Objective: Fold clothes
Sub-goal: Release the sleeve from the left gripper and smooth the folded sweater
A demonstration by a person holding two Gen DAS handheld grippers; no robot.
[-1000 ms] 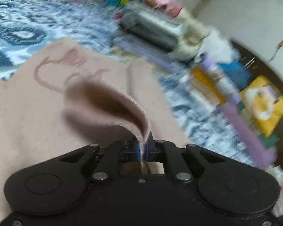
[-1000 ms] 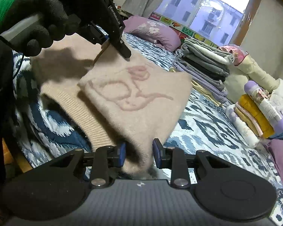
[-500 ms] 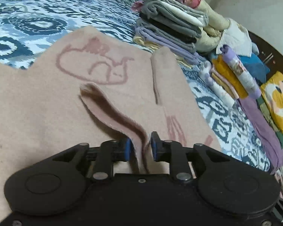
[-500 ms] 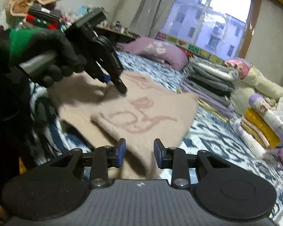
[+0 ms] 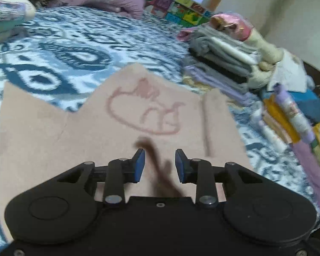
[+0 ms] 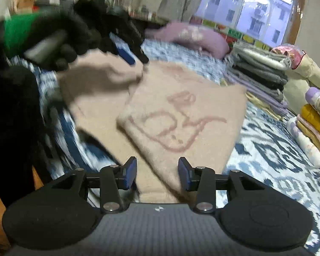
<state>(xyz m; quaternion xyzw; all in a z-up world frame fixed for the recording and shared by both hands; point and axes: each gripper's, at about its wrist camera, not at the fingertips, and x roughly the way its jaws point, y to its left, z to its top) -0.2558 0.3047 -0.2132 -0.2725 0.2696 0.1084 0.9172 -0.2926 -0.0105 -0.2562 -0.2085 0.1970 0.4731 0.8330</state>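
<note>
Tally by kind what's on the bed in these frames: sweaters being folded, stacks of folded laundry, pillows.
Sweater: 1
Folded stacks: 2, a grey one and a yellow one
Pillow: 1
Total: 4

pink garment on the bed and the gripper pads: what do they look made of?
Pink garment: seemingly a fuzzy knit, wool or acrylic; matte, napped surface, darker pink outline motif that looks knitted in. Left gripper pads: blue, smooth, probably rubber or soft plastic, on black, likely plastic, fingers. Right gripper looks the same.
</note>
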